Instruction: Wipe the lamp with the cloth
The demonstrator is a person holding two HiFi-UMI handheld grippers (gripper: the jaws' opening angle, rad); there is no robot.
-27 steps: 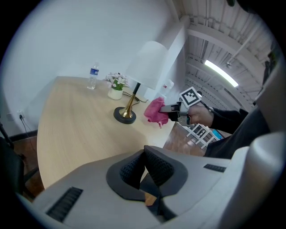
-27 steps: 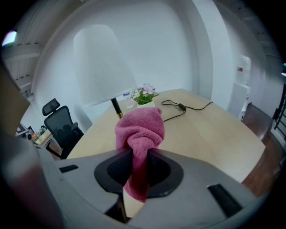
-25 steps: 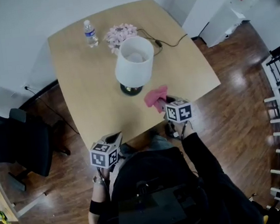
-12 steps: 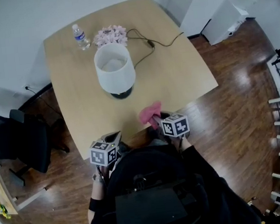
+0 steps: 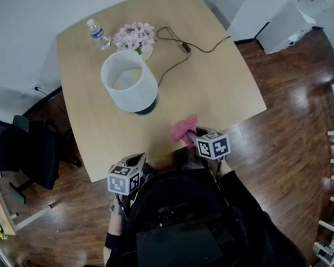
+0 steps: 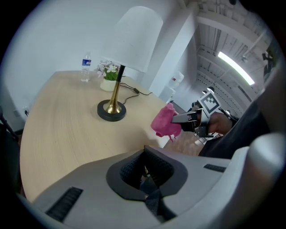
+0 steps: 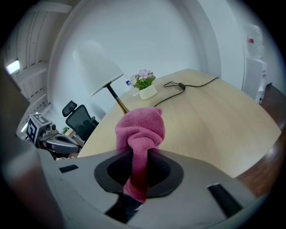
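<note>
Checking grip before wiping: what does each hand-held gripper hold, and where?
Right hand-held gripper: pink fabric cloth, pinched at a bunched end, the rest bulging past the jaws. Left hand-held gripper: shut, nothing held.

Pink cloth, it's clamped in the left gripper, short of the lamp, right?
No: the pink cloth is clamped in the right gripper, as the right gripper view shows; the left gripper is shut on nothing. It is short of the lamp, yes.
</note>
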